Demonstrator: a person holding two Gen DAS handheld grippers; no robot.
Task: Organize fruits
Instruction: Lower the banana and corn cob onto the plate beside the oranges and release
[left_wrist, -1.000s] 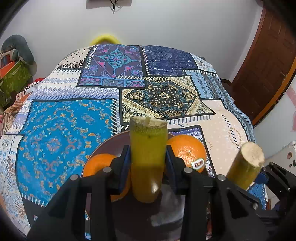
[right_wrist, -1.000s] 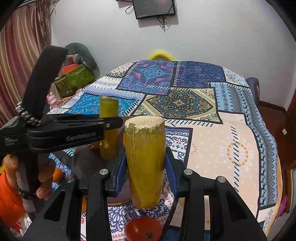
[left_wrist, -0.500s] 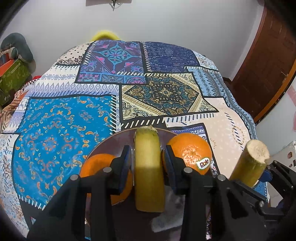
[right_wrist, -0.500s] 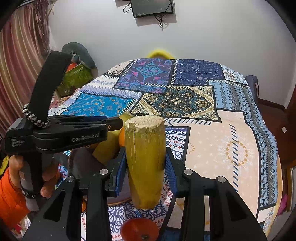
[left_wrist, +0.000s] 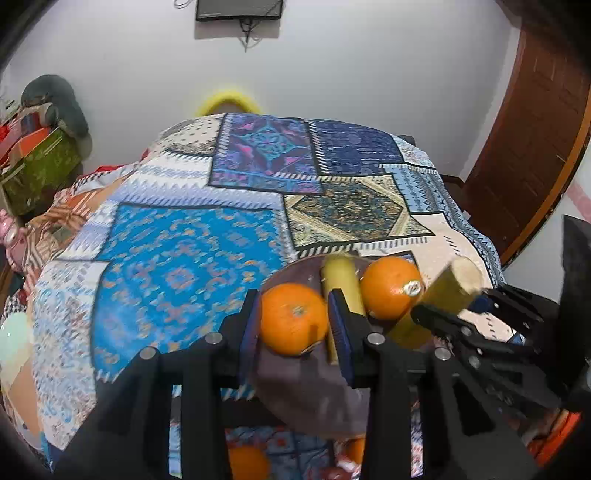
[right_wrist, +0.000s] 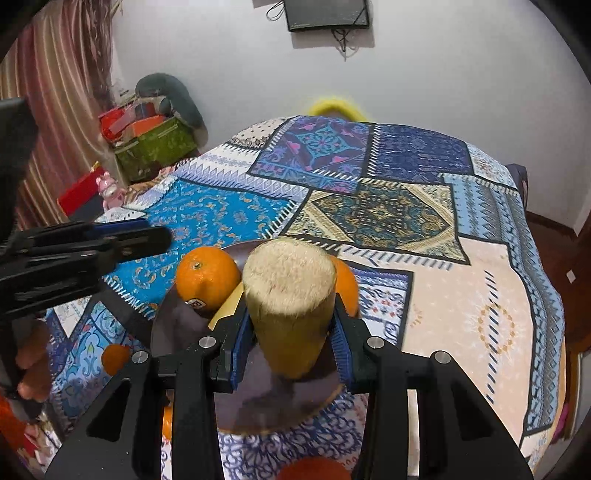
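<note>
The right gripper, clamped on an upright sugarcane piece over the plate, should lay it flat on the bare near side, clear of the oranges and the other sugarcane piece, while the left gripper hangs empty, jaws apart.

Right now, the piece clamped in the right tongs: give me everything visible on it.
The sugarcane piece is a short, thick cylinder with yellow-green skin that looks smooth and waxy. Its cut top end is pale, rough and fibrous. It stands roughly upright, leaning slightly, between the blue pads of the right tongs, which press on both its sides. It hangs over the dark round plate, in front of two oranges. Whether its lower end touches the plate cannot be told.
</note>
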